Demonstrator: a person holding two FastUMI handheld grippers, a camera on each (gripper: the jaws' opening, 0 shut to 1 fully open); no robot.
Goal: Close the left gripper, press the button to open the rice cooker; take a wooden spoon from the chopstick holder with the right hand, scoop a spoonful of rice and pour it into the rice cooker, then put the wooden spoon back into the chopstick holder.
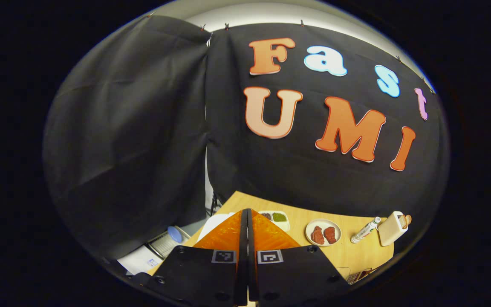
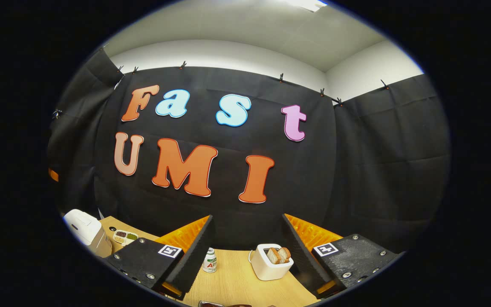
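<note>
Currently left gripper (image 1: pixel 246 221) jaws fully together, nothing between; right gripper (image 2: pixel 247 238) jaws wide apart, empty. One rice cooker (image 2: pixel 87 232) at 9 o'clock in the right gripper view. One toaster (image 2: pixel 270 262) with two bread slices (image 2: pixel 279 254), one bottle (image 2: pixel 209 260) between fingers.

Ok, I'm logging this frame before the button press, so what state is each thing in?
Left gripper: shut, holding nothing.
Right gripper: open, holding nothing.
Rice cooker: lid down.
Toaster: upright, bread in its slots.
Plate: two reddish pieces on it.
White bottle: lying on its side.
Small bottle: upright.
Tray: dark and green fillings in its compartments.
</note>
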